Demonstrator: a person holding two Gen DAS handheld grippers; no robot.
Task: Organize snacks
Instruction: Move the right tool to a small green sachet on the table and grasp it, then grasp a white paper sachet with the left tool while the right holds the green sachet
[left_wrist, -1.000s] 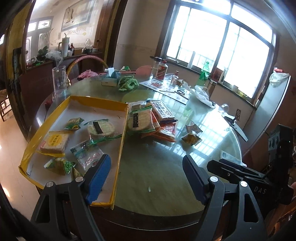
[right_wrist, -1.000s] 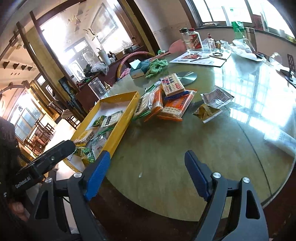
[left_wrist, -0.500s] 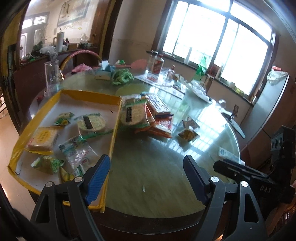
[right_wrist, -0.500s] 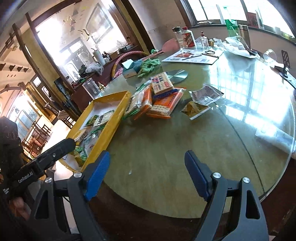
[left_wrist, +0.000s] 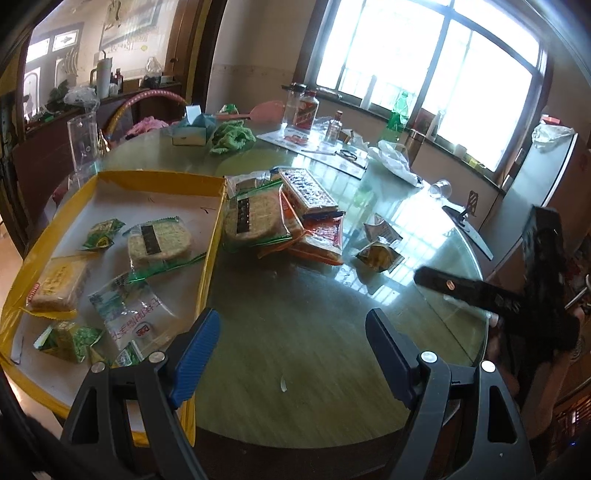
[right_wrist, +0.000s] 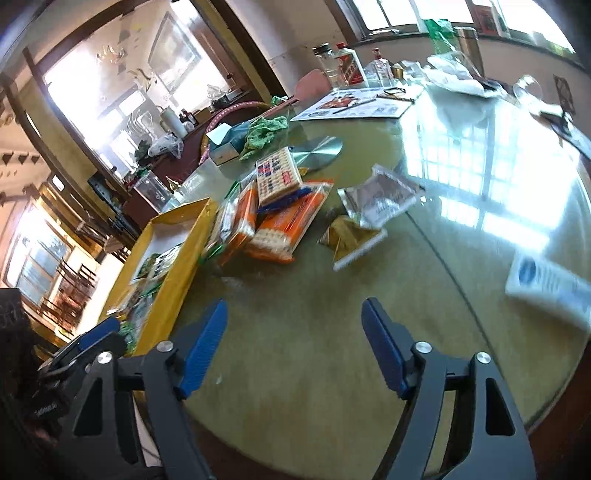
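Currently, right gripper (right_wrist: 294, 345): jaws closing, nothing between them.
Left gripper (left_wrist: 291, 354): jaws spread, empty.
Snack pile (right_wrist: 271, 210): lay just beside yellow tray (right_wrist: 177, 273).
Advice: advance first, then pinch one packet's edge.

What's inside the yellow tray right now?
The yellow tray holds a round rice cracker pack, a square yellow biscuit pack, a clear printed bag and small green packets. The left gripper covers its near corner.
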